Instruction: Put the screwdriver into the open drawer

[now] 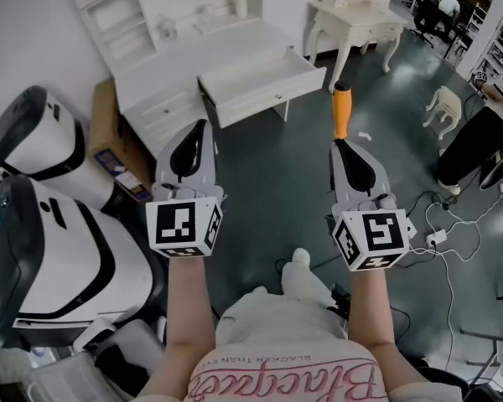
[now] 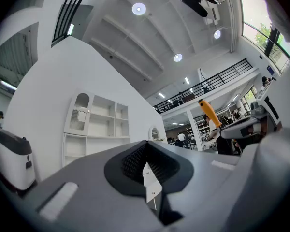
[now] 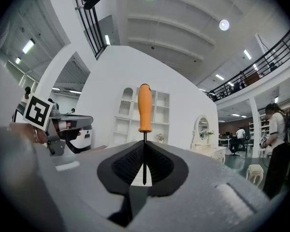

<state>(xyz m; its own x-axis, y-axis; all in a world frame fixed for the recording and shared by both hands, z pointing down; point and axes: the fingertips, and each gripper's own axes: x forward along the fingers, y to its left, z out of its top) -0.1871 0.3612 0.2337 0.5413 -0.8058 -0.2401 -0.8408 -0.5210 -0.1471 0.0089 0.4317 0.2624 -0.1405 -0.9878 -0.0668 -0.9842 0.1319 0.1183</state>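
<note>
Your right tongs are clamped on the thin metal shaft of the screwdriver. Its orange handle sticks out past the tips toward 12 o'clock in the head view. In the right gripper view the right tongs pinch that shaft between their black pads, and the screwdriver stands upright with its handle above them. Your left tongs are held beside the right ones, at their 9 o'clock and well apart. In the left gripper view the left tongs have their pads pressed together with nothing between them. The screwdriver shows there at 2 o'clock. The open drawer juts out from under the white tabletop, at about 11 o'clock from the screwdriver and apart from it. You hold both tongs out over the dark floor.
</note>
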